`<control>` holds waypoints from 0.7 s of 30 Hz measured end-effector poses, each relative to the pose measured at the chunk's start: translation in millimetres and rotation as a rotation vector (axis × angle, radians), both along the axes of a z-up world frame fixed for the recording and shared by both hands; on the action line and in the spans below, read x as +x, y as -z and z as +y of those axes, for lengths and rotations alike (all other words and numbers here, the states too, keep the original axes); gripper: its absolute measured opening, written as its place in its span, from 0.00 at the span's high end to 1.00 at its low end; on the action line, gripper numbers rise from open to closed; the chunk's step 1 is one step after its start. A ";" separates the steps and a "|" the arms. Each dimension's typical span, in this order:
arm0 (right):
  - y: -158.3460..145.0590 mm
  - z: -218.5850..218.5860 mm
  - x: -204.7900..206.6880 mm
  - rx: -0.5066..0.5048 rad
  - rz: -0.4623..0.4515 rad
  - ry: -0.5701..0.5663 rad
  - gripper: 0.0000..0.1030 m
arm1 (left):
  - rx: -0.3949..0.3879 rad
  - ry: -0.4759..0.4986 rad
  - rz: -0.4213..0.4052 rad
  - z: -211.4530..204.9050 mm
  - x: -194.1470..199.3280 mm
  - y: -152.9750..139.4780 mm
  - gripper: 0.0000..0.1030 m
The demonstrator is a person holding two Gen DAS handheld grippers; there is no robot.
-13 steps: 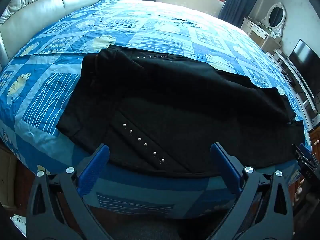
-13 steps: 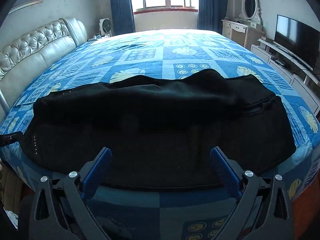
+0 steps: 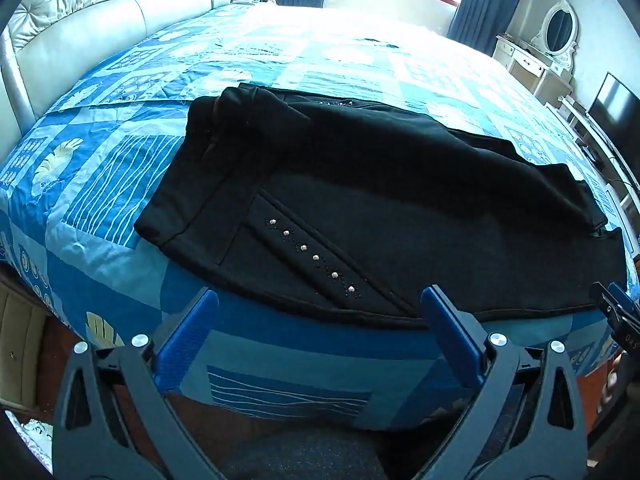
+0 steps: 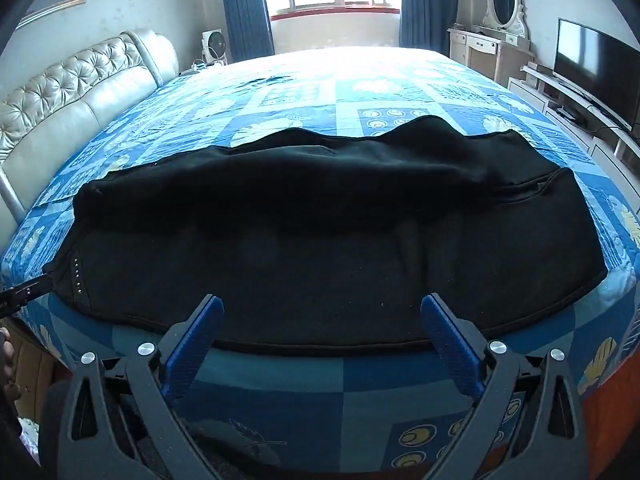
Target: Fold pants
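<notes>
Both grippers have eased slightly closer to the bed edge since the earlier frames; pants unmoved. No containers in view. Black pants lie flat on the blue patchwork bedspread, long axis across the bed, parallel to its near edge, waistband toward the tufted headboard, leg ends toward the TV. Left gripper spread wide, holding nothing, just short of the studded pocket. Right gripper likewise wide and empty, at the near hem mid-leg.
</notes>
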State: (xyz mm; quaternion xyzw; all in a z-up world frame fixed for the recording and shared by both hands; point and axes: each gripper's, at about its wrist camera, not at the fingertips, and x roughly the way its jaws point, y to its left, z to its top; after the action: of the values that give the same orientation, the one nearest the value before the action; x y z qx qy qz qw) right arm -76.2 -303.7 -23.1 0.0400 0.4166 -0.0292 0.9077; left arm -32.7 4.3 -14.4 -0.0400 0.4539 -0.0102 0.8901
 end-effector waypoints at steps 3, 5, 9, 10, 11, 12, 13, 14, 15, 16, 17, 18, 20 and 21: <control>-0.4 6.4 -1.2 -0.007 -0.002 -0.022 0.04 | 0.025 0.014 -0.010 -0.9 -5.4 -1.9 0.02; -1.5 8.5 -0.5 -0.006 -0.003 -0.029 0.04 | 0.032 0.028 -0.017 -2.1 -11.0 -2.4 0.02; -3.8 12.9 -2.3 0.001 -0.008 -0.039 0.04 | 0.037 0.037 -0.023 -8.9 -17.2 -0.1 0.02; -4.2 13.6 -2.3 0.003 -0.008 -0.042 0.04 | 0.038 0.040 -0.022 -12.0 -18.3 1.3 0.02; -4.6 15.0 -2.7 0.001 -0.010 -0.044 0.05 | 0.038 0.044 -0.023 -12.9 -19.1 2.4 0.02; -5.0 15.8 -3.3 0.000 -0.015 -0.045 0.05 | 0.041 0.044 -0.026 -14.9 -20.2 3.2 0.02; -5.6 16.3 -3.7 0.000 -0.018 -0.046 0.04 | 0.047 0.047 -0.030 -16.7 -20.7 3.3 0.02; -6.0 17.0 -4.1 0.002 -0.019 -0.047 0.04 | 0.052 0.049 -0.036 -17.7 -20.8 3.0 0.02; -6.0 17.7 -4.3 0.004 -0.018 -0.048 0.05 | 0.058 0.049 -0.044 -19.4 -21.3 2.1 0.02; -5.9 18.5 -4.5 0.004 -0.018 -0.050 0.04 | 0.063 0.049 -0.052 -20.2 -21.6 1.2 0.02; -5.6 19.5 -4.9 0.004 -0.019 -0.053 0.04 | 0.064 0.049 -0.057 -20.4 -21.7 0.6 0.02; -5.5 20.4 -4.8 0.003 -0.018 -0.056 0.04 | 0.063 0.051 -0.057 -20.8 -21.6 0.3 0.02; -4.7 22.8 -5.1 -0.002 -0.019 -0.060 0.05 | 0.060 0.052 -0.056 -22.6 -21.8 -0.6 0.02; -4.5 24.1 -5.4 -0.004 -0.019 -0.062 0.05 | 0.059 0.052 -0.058 -24.3 -22.5 -1.9 0.02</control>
State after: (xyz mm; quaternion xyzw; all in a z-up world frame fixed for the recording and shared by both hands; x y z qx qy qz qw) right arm -81.6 -279.6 -18.6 0.0253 0.4092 -0.0014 0.9121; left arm -55.2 -20.0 -12.5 -0.0014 0.4291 -0.0209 0.9030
